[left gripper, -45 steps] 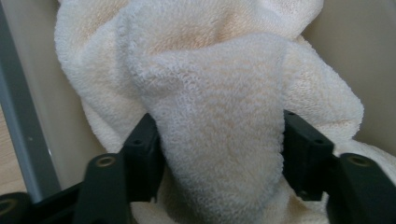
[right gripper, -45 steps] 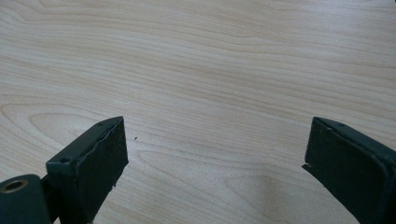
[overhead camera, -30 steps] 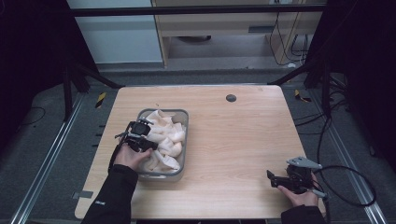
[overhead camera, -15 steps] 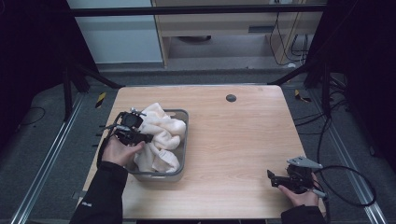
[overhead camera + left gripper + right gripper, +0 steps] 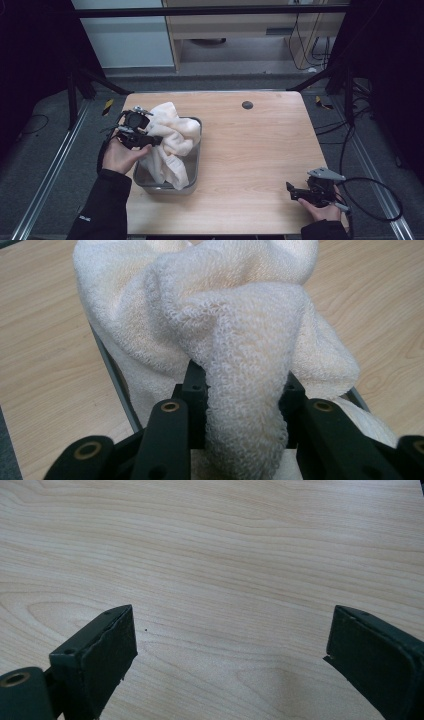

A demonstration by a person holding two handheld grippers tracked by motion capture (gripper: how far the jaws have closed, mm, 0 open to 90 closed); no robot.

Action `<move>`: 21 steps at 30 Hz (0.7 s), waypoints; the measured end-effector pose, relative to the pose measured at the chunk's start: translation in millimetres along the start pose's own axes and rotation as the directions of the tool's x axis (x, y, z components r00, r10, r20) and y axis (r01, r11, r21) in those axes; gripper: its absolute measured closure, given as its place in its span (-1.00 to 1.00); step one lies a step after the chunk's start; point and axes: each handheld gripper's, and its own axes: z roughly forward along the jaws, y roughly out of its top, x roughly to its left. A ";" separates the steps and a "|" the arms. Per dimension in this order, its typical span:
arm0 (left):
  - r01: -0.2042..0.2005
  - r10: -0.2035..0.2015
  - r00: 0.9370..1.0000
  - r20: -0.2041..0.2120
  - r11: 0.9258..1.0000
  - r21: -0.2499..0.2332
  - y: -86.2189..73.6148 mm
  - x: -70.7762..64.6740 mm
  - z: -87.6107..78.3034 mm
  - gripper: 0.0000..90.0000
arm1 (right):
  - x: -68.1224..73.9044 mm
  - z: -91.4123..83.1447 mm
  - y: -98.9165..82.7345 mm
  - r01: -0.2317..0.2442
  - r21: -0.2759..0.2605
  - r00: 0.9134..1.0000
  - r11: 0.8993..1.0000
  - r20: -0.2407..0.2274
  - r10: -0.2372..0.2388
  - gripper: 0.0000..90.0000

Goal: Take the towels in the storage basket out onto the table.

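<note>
A cream terry towel point(image 5: 170, 137) hangs half out of a grey metal tray point(image 5: 194, 172) at the table's left. My left gripper point(image 5: 145, 140) is shut on a fold of the towel point(image 5: 245, 405) and holds it lifted above the tray's left rim point(image 5: 112, 375). The towel's lower end still lies inside the tray. My right gripper point(image 5: 295, 192) rests near the table's front right corner, held in a hand. Its jaws stand wide apart over bare wood, with nothing between its fingertips point(image 5: 107, 650).
The light wooden table point(image 5: 260, 150) has a small dark round spot point(image 5: 247, 105) near its far edge. A black cable point(image 5: 372, 200) loops off the right gripper past the table's right edge. Dark frame bars and floor surround the table.
My left gripper has risen and moved left and back, pulling the towel up out of the tray. The right gripper has stayed put.
</note>
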 end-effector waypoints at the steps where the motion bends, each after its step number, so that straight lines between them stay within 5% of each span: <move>1: -0.003 0.003 1.000 0.002 1.000 -0.008 2.0 -1.0 -3.9 0.49 | 0.0 0.2 0.0 0.001 0.001 1.000 1.000 0.000 -0.001 -0.87; 21: -0.045 0.047 0.999 0.019 0.996 -0.072 25.9 -10.4 -44.3 0.49 | -1.6 -0.2 0.1 0.004 -0.005 1.000 1.000 0.002 -0.004 -0.87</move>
